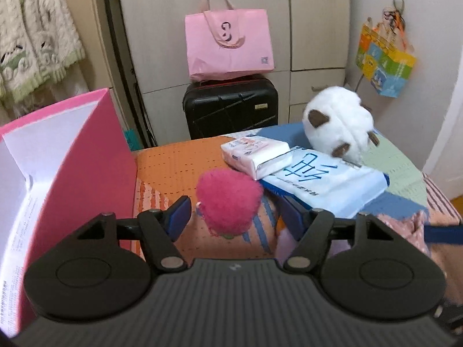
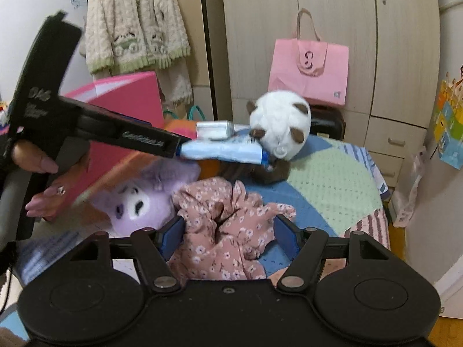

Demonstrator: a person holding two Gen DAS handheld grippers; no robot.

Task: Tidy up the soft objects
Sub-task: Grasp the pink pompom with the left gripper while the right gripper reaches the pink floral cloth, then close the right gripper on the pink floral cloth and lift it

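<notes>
While both grippers stand open, the left gripper [image 1: 231, 217] frames the pink pompom [image 1: 229, 202], probably untouched; the right gripper [image 2: 228, 235] straddles the floral cloth [image 2: 228, 231]. Next: close, carry to the pink box [image 1: 86, 156].

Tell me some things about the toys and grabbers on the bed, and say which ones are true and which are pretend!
1. The left gripper is open with the fuzzy pink toy between its fingers. True.
2. The white plush has green ears. False: its ears are brown.
3. The pack of tissues lies partly on the light blue package. True.
4. The right gripper is squeezed shut on the purple plush. False: it is open around the flowery pink cloth, and the purple plush lies to the left of it.
5. The pink bag sits on top of the black suitcase. True.
</notes>
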